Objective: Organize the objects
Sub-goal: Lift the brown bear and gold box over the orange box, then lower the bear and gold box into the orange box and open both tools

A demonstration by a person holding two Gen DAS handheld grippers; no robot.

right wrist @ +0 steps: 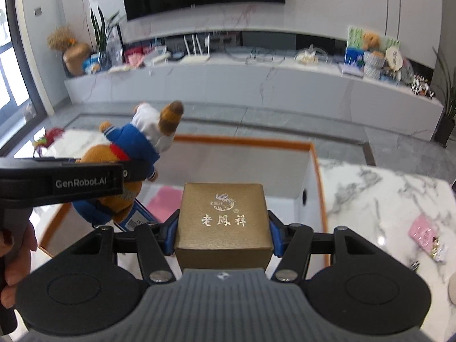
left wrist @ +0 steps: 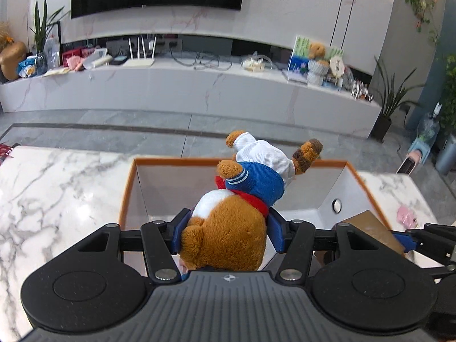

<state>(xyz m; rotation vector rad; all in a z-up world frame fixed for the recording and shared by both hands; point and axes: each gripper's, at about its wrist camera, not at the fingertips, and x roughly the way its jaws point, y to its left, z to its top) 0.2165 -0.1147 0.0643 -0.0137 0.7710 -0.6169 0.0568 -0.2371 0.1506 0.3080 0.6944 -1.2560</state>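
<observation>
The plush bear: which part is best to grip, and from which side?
Grip the plush bear at its round head, from the two sides, as the left claw does now. The head is its widest, firmest part; the limbs are thin and floppy.

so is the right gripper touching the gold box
Touching: the right wrist view shows the right gripper with both blue pads pressed against the gold box sides.
</observation>
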